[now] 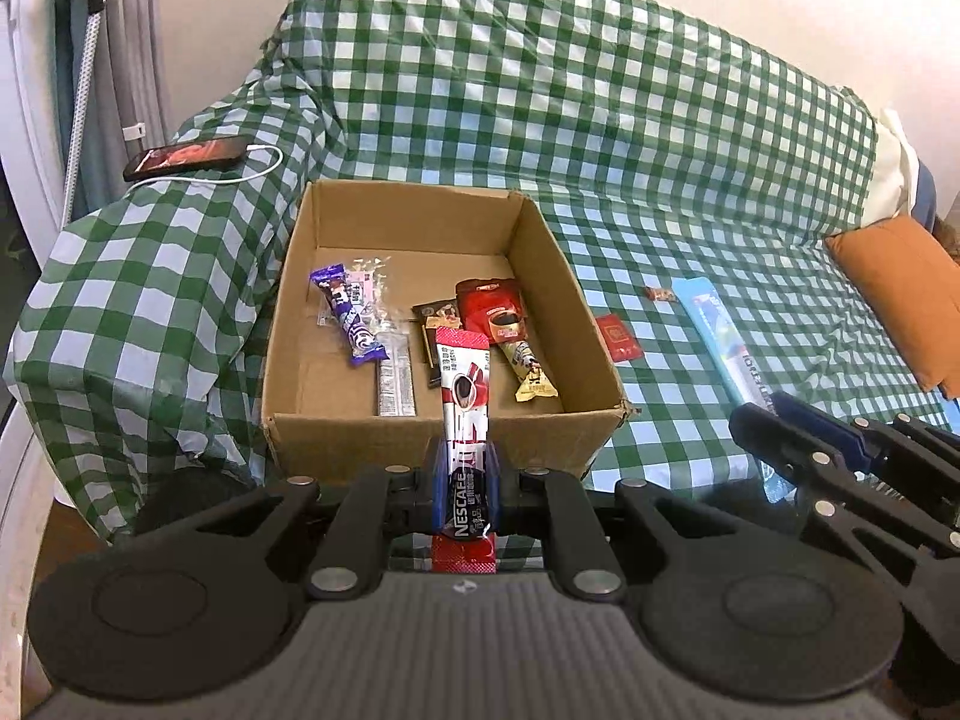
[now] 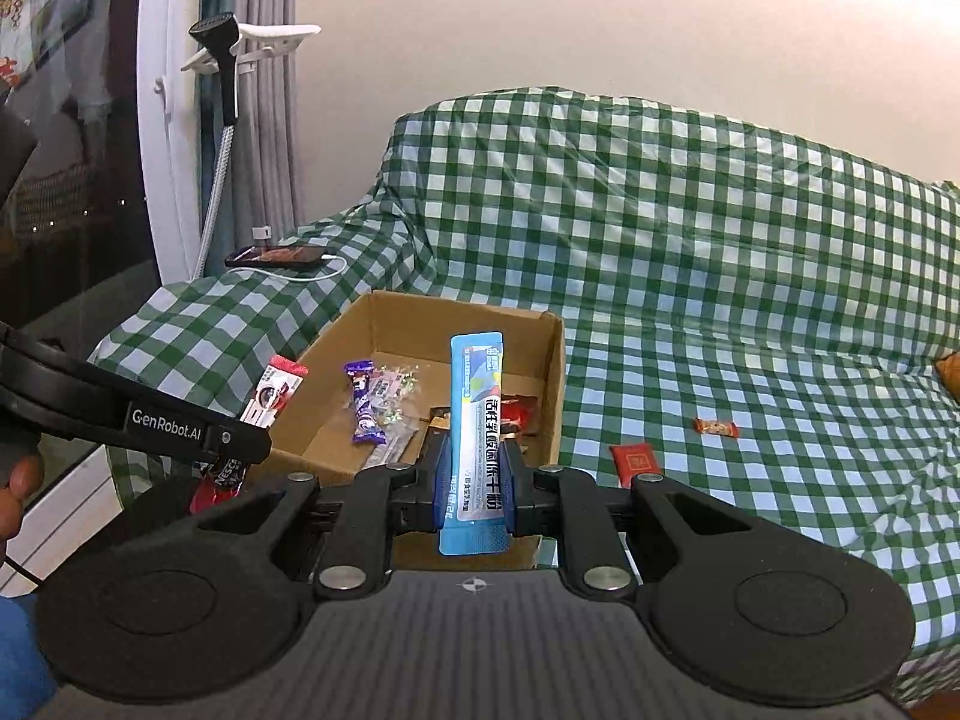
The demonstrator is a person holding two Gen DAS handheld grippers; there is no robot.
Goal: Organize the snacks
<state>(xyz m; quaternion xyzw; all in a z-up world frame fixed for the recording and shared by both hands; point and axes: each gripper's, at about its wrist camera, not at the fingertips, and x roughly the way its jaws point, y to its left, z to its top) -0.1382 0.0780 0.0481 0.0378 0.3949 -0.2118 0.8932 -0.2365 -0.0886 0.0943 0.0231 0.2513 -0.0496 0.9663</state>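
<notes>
Two claws each grip a long, flat foil sachet. In the left wrist view the left claw [image 1: 463,480], at lower centre, is clamped narrow on a glossy red, white and black coffee stick [image 1: 461,420] that stands upright over the near wall of the cardboard box [image 1: 336,438]. In the right wrist view the right claw [image 2: 474,483] is pinched tight on a smooth light-blue sachet [image 2: 477,420] with a white printed panel, also upright, in front of the box's near right corner.

The box is plain brown corrugated card, rectangular, open-topped, with matte walls. Inside it, in the left wrist view, lie several crinkly wrappers: a purple bar [image 1: 348,315] to the left across a clear cellophane packet [image 1: 372,294], a silver stick [image 1: 396,384] below them, a dark brown sachet [image 1: 435,336] in the middle, a red pouch [image 1: 492,312] and a pale yellow stick [image 1: 531,375] to the right.

The box sits on a sofa draped in a shiny green-and-white checked plastic cloth [image 1: 600,120], creased and wrinkled. Right of the box a small square red packet [image 1: 618,339] and a tiny orange-brown candy [image 1: 660,294] lie flat on the cloth. An orange cushion [image 1: 900,294] shows at the right edge. At the upper left a dark phone [image 1: 186,157] with a white cable [image 1: 264,168] rests on the covered armrest.
</notes>
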